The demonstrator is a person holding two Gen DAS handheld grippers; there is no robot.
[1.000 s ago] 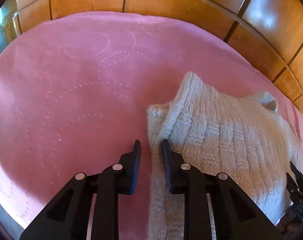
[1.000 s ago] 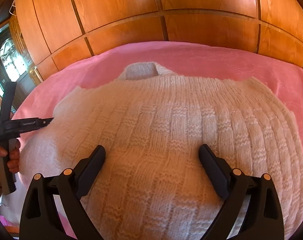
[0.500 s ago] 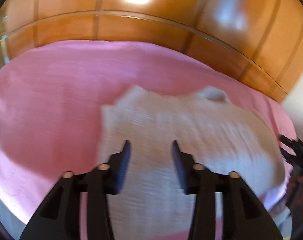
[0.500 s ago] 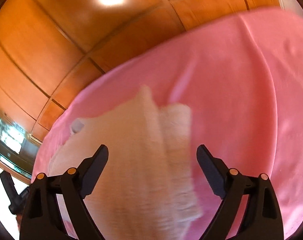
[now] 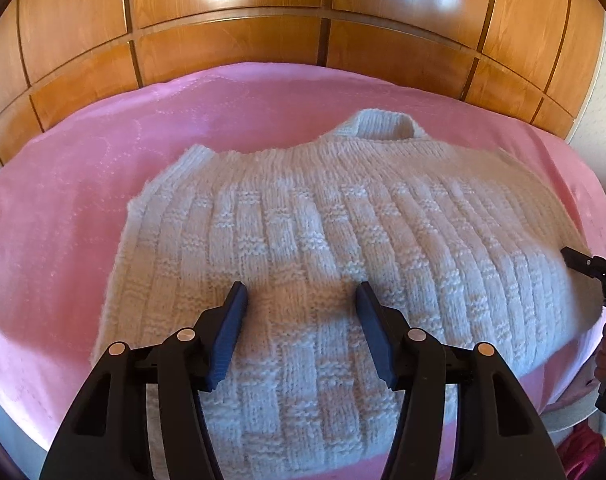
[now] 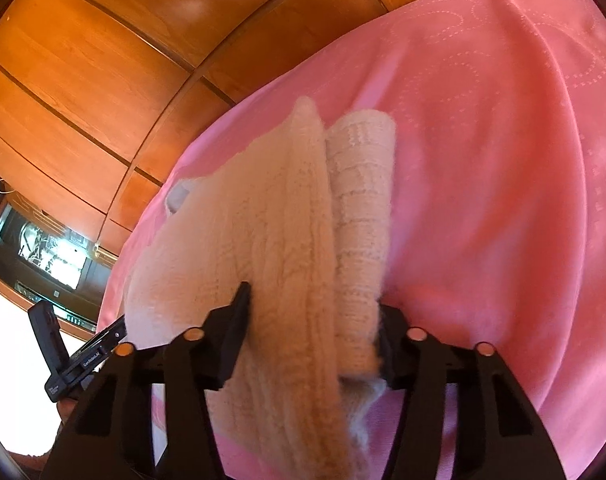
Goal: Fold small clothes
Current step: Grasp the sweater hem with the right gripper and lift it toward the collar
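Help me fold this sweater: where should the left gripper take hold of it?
Grip the sweater's outer side edge, coming in low from the bare pink cover. That edge lies flat and free, mirroring the side bunched between the closing right gripper.

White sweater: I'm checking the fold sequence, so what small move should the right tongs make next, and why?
Probably finish closing. The right tongs are closing with the white sweater's side edge and sleeve bunched between them, while the left tongs are opening above its middle, holding nothing. Only then carry that side across.
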